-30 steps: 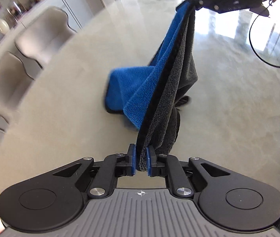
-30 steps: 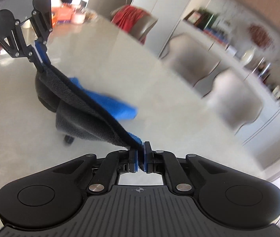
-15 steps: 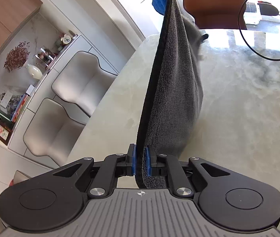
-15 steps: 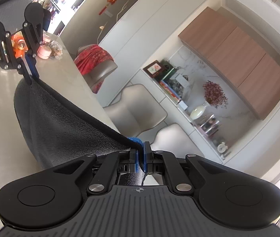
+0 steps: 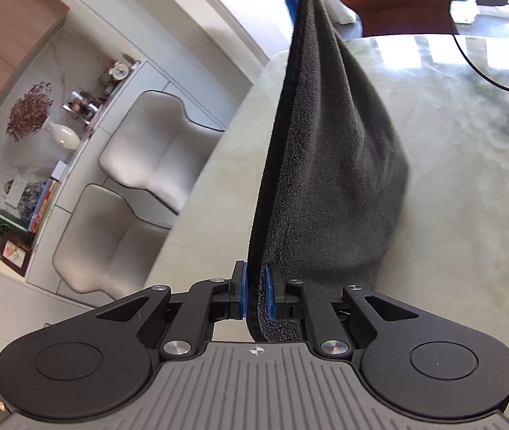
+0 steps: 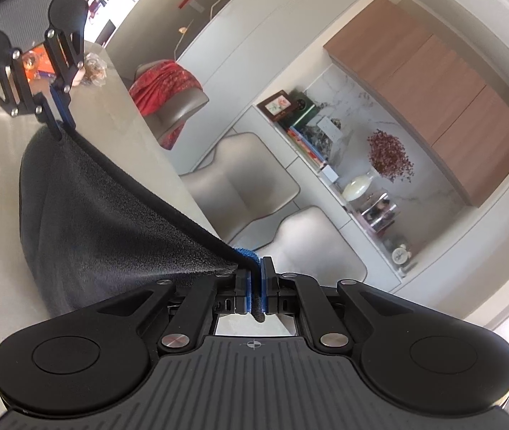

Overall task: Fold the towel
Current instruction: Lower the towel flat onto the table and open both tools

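- Towel [image 5: 329,165], grey with a black hem and a blue reverse side showing at its ends, hangs stretched between the two claws above the pale marble table [image 5: 469,186], its belly sagging toward the table top.
- Left claw [image 5: 255,295] pinches one end of the hem between its blue pads [image 5: 242,294], with a tongue of grey pile poking back past them.
- Right claw [image 6: 255,286] is pressed together on the other end, a tuft of blue pile [image 6: 247,252] bunched just ahead of its pads.
- From the right wrist view, the left claw [image 6: 59,122] shows at the far end of the hem, over the table near its long edge.
- Beside that long edge stand two pale padded chairs [image 5: 147,154]; an orange-brown chair [image 5: 398,3] sits at the far end.
- A black cable [image 5: 476,68] loops across the far right of the table.
- On the wall shelf [image 6: 329,165] stand a white vase [image 6: 356,186] holding dried reddish flowers [image 6: 390,156], a framed picture [image 6: 277,105], a row of books [image 6: 306,139] and a small clock [image 6: 399,254].
- No writing on any of these can be read.
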